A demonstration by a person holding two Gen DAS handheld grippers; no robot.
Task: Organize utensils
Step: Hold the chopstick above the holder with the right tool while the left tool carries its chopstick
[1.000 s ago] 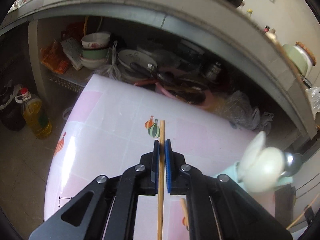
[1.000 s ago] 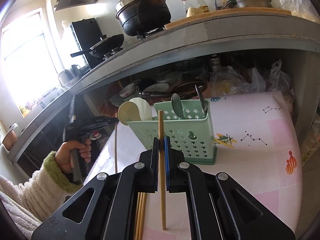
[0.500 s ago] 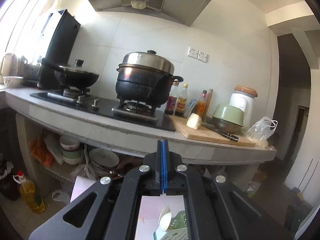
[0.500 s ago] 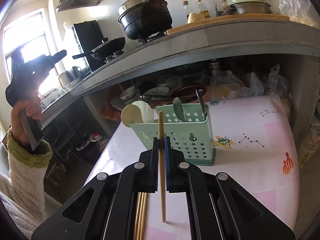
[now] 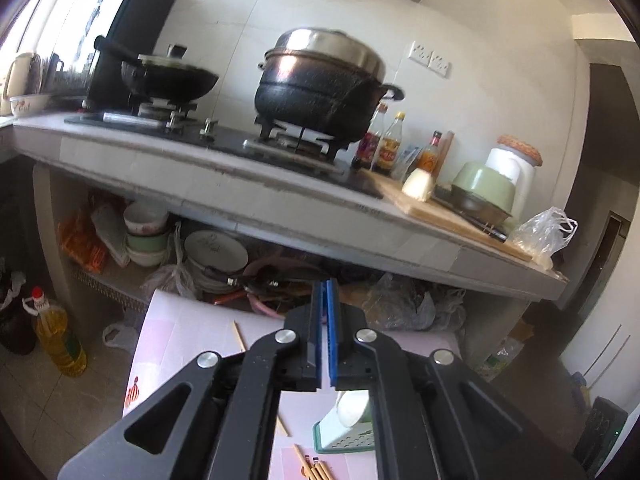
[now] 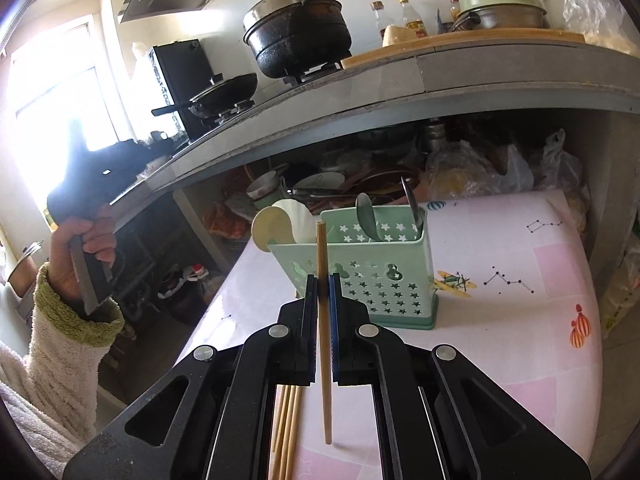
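Note:
My right gripper (image 6: 322, 280) is shut on a wooden chopstick (image 6: 321, 256), held upright just in front of the mint-green utensil caddy (image 6: 372, 276). The caddy holds metal spoons (image 6: 366, 220) and white spoons (image 6: 280, 224). Several more chopsticks (image 6: 286, 432) lie on the table under this gripper. My left gripper (image 5: 325, 286) hangs high above the table, its jaws opening by a narrow gap with nothing between them. Below it lie a lone chopstick (image 5: 239, 336), the caddy (image 5: 344, 436) and the chopstick bundle (image 5: 314, 468). A person's hand (image 6: 84, 248) holds that gripper up at the left.
The pink patterned table (image 6: 500, 340) stands against a grey counter (image 5: 280, 200) bearing a black pot (image 5: 320, 80) and a wok (image 5: 168, 76). Bowls, plates and bags crowd the shelf (image 5: 216, 248) beneath. An oil bottle (image 5: 60, 340) stands on the floor at the left.
The left gripper held a chopstick low over the table; it has let go, risen and tilted up toward the counter, and its jaws have parted slightly. The right gripper has kept still.

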